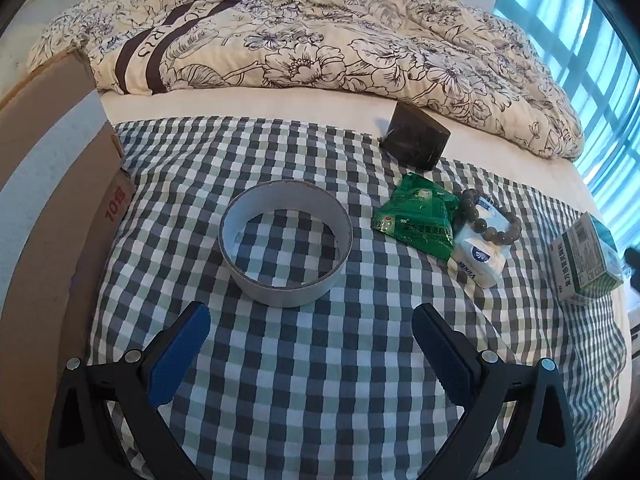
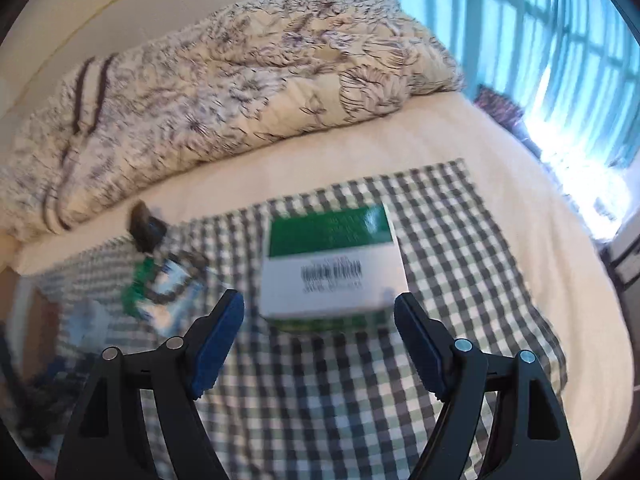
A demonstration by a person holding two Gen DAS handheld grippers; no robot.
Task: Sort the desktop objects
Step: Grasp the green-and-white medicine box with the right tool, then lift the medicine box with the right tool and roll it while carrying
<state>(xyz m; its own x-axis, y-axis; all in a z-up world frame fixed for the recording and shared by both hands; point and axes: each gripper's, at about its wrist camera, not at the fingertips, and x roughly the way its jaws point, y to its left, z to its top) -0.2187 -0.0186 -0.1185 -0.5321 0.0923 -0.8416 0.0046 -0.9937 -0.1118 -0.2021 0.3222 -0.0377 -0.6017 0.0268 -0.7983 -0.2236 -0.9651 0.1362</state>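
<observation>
A floral quilt (image 1: 320,40) is being seen heaped along the far side of the bed, and nearer the cameras a checked cloth (image 1: 300,360) is being used as the work surface. A cardboard box (image 1: 52,184) is being kept at the cloth's left edge; it is judged to be a likely bin for sorted items, though its inside is not being shown.

On the cloth, a medicine box (image 2: 332,264) in green and white is lying at the right side, directly ahead of the right gripper (image 2: 319,312), whose jaws are being held wide and empty with the box just beyond the tips. That view is being blurred, so exact contact cannot be told. A tape roll (image 1: 286,240) is lying flat just ahead of the left gripper (image 1: 310,320), which is likewise being held wide and empty, apart from the roll. Further back, a dark box (image 1: 418,140) is resting near the quilt. Between the roll and the medicine box, a green sachet (image 1: 416,216), a white tissue pack (image 1: 480,256) and a bead bracelet (image 1: 492,216) lying over the pack are being left together.

The step in hand is judged to be the approach to a first pick. Next, the jaws are to be brought around the medicine box's sides and closed squarely.
</observation>
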